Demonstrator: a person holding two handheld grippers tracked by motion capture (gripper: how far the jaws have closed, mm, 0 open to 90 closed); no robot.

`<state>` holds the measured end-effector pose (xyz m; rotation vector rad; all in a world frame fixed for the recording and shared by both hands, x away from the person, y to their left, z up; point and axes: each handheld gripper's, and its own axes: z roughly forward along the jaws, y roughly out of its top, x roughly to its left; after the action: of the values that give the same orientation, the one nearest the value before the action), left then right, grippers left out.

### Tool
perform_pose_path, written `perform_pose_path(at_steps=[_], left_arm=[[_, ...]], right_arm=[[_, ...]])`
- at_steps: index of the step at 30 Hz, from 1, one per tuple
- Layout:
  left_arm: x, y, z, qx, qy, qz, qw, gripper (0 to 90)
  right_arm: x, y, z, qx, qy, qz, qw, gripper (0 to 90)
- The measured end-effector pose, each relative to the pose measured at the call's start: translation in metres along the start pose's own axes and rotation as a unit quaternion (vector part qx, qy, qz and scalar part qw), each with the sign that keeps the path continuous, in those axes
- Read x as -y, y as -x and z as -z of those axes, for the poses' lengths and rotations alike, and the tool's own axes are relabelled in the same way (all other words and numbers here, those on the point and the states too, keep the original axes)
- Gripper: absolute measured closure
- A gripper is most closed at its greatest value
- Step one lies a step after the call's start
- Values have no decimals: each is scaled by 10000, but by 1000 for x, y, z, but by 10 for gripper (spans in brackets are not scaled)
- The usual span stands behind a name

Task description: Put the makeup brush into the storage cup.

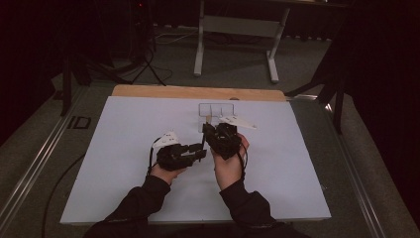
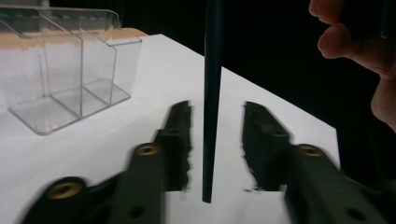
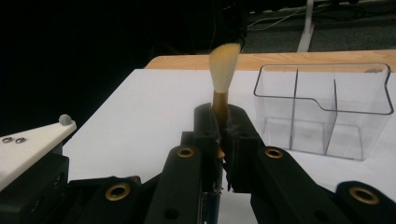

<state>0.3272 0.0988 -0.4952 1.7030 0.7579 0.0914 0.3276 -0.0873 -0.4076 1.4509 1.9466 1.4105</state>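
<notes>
Sleeves, dark ones, are coming in from the near edge of the white table (image 1: 124, 148), and a hand is wrapping each gripper over its middle. The left gripper (image 1: 200, 151) is lying low and pointing across toward the other hand; its jaws are standing apart, and in the left gripper view the dark handle (image 2: 211, 93) of a brush is hanging straight down in the gap between them (image 2: 214, 135), touching neither jaw as far as I can see. The fingers of the right hand (image 2: 355, 46) are showing at the upper corner of that view.

The right gripper (image 1: 207, 130) is sitting just beside the left one, aimed away from the person. Its jaws are clamping on the makeup brush (image 3: 223, 79) at the gold ferrule, so the pale bristle head is standing upright above the gripper's tips (image 3: 222, 128) while the handle is dropping below.

Just beyond the brush, a clear plastic organiser (image 3: 327, 107) with three compartments is standing on the table, near the wooden strip (image 1: 198, 92) along the far edge. Farther off, white desk legs (image 1: 199, 44) are standing on the grey floor.
</notes>
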Motion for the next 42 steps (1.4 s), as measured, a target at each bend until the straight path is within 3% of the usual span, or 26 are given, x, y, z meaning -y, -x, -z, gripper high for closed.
perform_pose_path(at_steps=[1, 9, 11, 14, 18, 29, 38, 42], left_arm=[[-1, 1, 0, -34, 9, -20, 10000, 526], [-13, 0, 12, -81, 23, 8, 10000, 384], [-17, 0, 16, -127, 61, 83, 9999, 301], [-21, -1, 21, -45, -20, 41, 10000, 148], [-24, 0, 29, 66, -80, 5, 9999, 41], [-19, -5, 49, 9, -171, -138, 9998, 1], [-6, -10, 69, -318, -268, -261, 9988, 0], [0, -12, 79, -392, -191, -263, 9987, 0]], right_arm=[[-1, 0, 0, -8, 2, 45, 10000, 843], [-7, 2, 2, -101, -7, 172, 9998, 844], [-10, 2, 3, -132, -3, 206, 9997, 844], [-15, 2, 5, -169, 2, 258, 9995, 844], [-24, 2, 8, -270, 23, 355, 9990, 844], [-41, 6, 12, -455, -1, 672, 9967, 844], [-59, 14, 18, -434, 161, 912, 9948, 844], [-67, 19, 21, -450, 221, 960, 9941, 844]])
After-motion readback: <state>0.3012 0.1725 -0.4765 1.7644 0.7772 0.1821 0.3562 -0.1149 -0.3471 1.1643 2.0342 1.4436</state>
